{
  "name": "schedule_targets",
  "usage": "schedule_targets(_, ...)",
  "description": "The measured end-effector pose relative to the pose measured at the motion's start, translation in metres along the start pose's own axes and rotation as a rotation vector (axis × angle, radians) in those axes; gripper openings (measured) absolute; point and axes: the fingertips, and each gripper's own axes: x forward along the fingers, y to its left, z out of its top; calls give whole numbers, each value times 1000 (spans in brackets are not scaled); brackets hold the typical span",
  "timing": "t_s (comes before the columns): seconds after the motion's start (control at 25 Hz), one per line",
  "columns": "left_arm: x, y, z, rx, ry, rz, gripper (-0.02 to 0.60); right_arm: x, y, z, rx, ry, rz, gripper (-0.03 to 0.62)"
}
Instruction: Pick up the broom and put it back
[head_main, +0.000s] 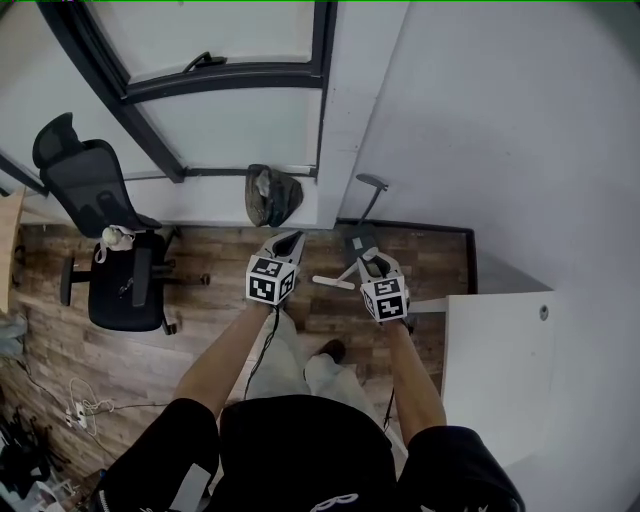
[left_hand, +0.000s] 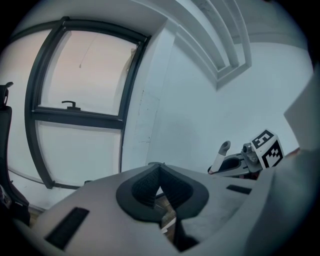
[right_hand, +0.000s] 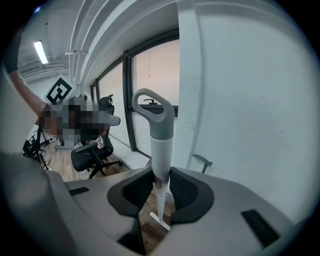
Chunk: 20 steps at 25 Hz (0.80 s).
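Broom (right_hand: 161, 150) is in our R gripper (right_hand: 161, 189): jaws clamped on the white shaft just below the grey loop grip. We're holding it high on the shaft, prob so it hangs near-vertical and can be stood up w/o stooping. Its white foot bar (head_main: 335, 282) sits just short of the dustpan (head_main: 358, 240), not touching. Whether it's off the floor (head_main: 200, 330) we can't tell.

L gripper (left_hand: 160, 187) has its jaws together w/ nothing between. It's parked left of the dustpan, likely spare for steadying.

Dustpan stands in the wall corner, long handle up. We read that as the broom's home, so the task looks mostly done and only set-down is left.

Dark bin (head_main: 272, 195) is left of the dustpan at the wall. Office chair (head_main: 115, 250) is well left of it, under the window (head_main: 230, 75).
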Motion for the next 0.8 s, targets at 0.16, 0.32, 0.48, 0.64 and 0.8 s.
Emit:
schedule_targets(0.16, 8, 5, -1, 5, 13, -11, 17, 13, -2, -2, 10, 14, 0, 115)
schedule_targets(0.32, 19, 12, 0, 8, 26, -21, 17, 30, -5, -3, 21, 33, 3, 115)
schedule_targets(0.48, 31, 19, 0, 13, 44, -32, 17, 45, -11, -7, 40, 58, 1, 115)
schedule_targets(0.64, 41, 21, 4, 23, 54, -60, 17, 60, -18, -12, 57, 87, 1, 115)
schedule_targets(0.8, 53, 23, 6, 32, 70, -79, 17, 74, -25, -15, 72, 102, 0, 115)
